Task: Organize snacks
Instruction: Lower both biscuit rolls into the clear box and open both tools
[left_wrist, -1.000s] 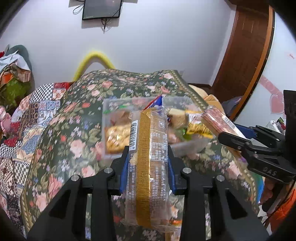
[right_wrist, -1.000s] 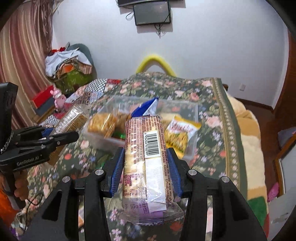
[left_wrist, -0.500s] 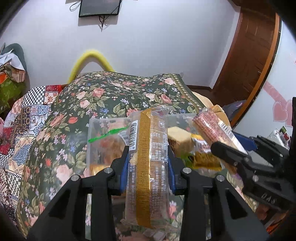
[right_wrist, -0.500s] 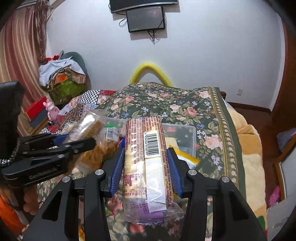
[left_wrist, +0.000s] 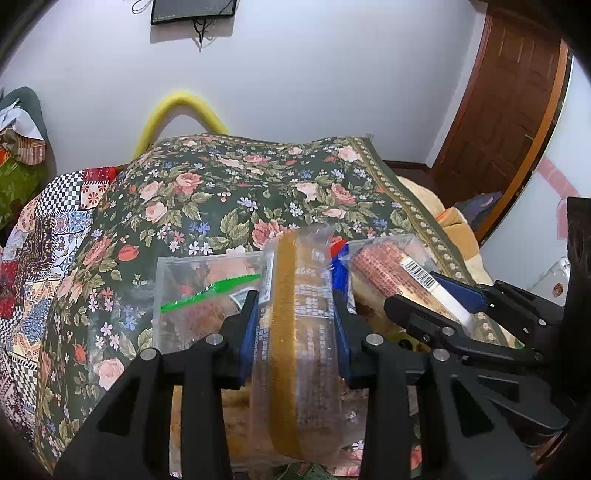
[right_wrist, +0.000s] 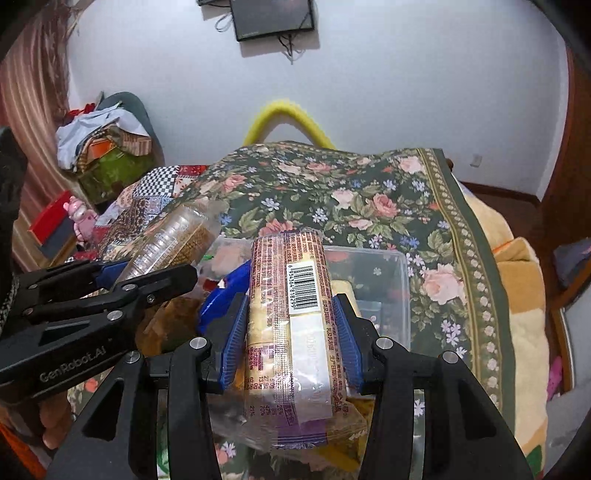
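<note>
My left gripper (left_wrist: 295, 314) is shut on a clear packet of biscuits with a gold stripe (left_wrist: 295, 332) and holds it over the clear plastic snack box (left_wrist: 192, 266). My right gripper (right_wrist: 290, 317) is shut on a purple-and-cream biscuit packet with a barcode (right_wrist: 291, 317) and holds it over the same box (right_wrist: 399, 280). Each gripper shows in the other's view: the right (left_wrist: 436, 295) beside the left, the left (right_wrist: 140, 273) beside the right. The box holds several snack packs, mostly hidden.
The box sits on a bed with a dark floral blanket (left_wrist: 229, 199). A checkered quilt (left_wrist: 55, 221) lies at the left. A wooden door (left_wrist: 498, 110) stands at the right. A pile of clothes (right_wrist: 103, 147) is by the wall.
Both grippers have moved forward and down with their packets, so the snack box now lies right under them.
</note>
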